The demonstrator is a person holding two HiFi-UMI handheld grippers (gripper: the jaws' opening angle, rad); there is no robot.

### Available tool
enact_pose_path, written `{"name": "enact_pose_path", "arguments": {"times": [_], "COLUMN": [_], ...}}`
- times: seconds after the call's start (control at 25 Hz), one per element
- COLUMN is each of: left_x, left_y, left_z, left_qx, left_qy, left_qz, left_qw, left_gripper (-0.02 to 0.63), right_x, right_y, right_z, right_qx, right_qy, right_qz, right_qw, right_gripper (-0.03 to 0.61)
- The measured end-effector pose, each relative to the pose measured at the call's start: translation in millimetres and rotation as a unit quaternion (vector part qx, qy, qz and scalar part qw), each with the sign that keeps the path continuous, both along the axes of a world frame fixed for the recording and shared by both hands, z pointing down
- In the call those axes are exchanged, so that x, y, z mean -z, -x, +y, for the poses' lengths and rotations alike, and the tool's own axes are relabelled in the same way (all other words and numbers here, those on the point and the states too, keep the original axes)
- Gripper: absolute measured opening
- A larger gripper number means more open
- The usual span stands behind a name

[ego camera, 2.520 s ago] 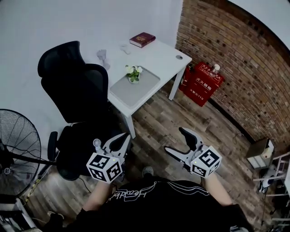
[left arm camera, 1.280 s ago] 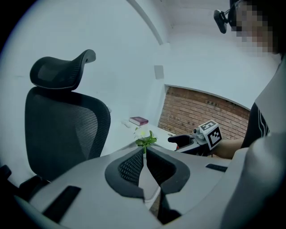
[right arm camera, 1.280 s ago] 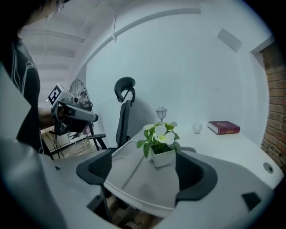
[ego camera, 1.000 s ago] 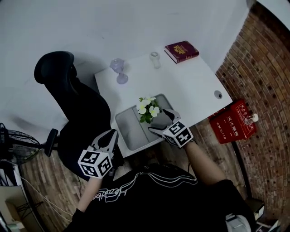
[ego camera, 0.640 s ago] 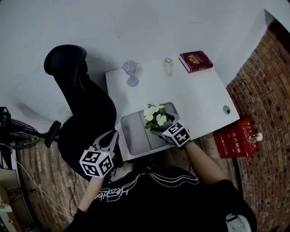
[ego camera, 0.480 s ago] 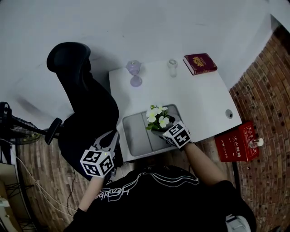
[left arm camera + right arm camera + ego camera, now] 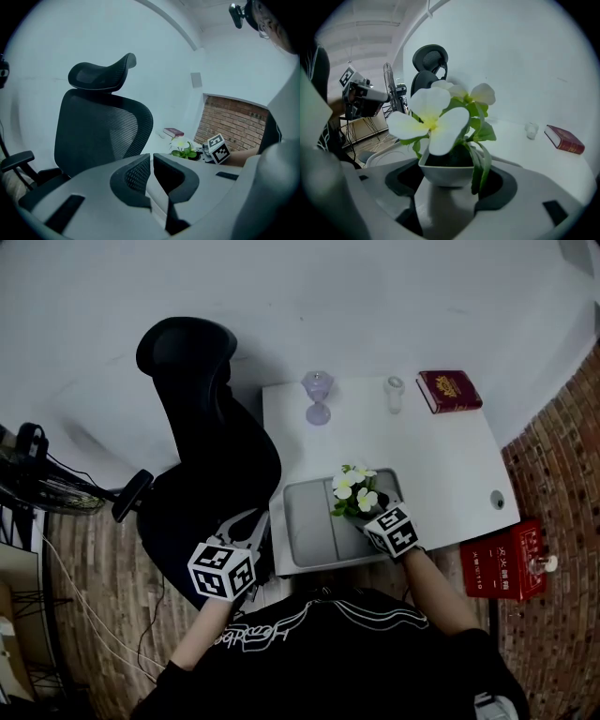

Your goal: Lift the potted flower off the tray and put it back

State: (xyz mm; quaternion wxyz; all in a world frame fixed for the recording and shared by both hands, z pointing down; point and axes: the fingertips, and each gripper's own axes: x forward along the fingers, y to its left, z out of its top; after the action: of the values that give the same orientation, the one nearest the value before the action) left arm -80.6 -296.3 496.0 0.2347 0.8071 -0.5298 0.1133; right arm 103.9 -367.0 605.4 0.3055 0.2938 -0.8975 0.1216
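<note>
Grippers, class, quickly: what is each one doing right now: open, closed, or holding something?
Left gripper: closed, nothing between its jaws.
Right gripper: closed on the potted flower, gripping its white pot.

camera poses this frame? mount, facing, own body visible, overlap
Head view: on the person's head, steeply down at the desk, tray and potted flower; left gripper, right gripper, torso show.
Left gripper view: on the left gripper, along its shut jaws toward the office chair; right forearm at right.
Right gripper view: on the right gripper, along jaws gripping the potted flower; left gripper at left.
Shared: potted flower and office chair in all three.
</note>
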Motion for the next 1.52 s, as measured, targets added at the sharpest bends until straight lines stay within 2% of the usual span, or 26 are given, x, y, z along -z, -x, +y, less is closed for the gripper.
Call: {"name": "enact_pose_path", "arguments": {"times": [0.48, 0.72, 1.04, 1.52], "left_x": [10.2, 16.7, 32.9, 36.4], "left_y": [16.2, 17.1, 0.0, -15.0], "left_z": [29.2, 63.9, 122.5, 181.9], "left_qx": [-0.001, -0.006, -0.029, -0.053], "left_qy": [0.016, 0.011, -0.003, -0.011], "left_qz": [0.008, 0.020, 0.032, 0.031], "left_qw": [0.9998, 0.9997, 0.9991, 0.9981], "left_gripper": [0.043, 0.043, 0.043, 0.043], "right_x": [49.3, 92.3, 135.3, 146.5], "right_y": [6.2, 7.9, 7.8, 7.0], "right_z": [15.6, 65.2, 152.9, 239.4], "right_qx": [-0.039, -0.052, -0.045, -0.044], "right_qy": [-0.037, -0.043, -0.058, -0.055], "right_qz": [-0.037, -0.080, -0.122, -0.159], "right_qw": [0.998, 0.994, 0.990, 0.985], "right_gripper": [0.334, 0.334, 0.334, 0.334]}}
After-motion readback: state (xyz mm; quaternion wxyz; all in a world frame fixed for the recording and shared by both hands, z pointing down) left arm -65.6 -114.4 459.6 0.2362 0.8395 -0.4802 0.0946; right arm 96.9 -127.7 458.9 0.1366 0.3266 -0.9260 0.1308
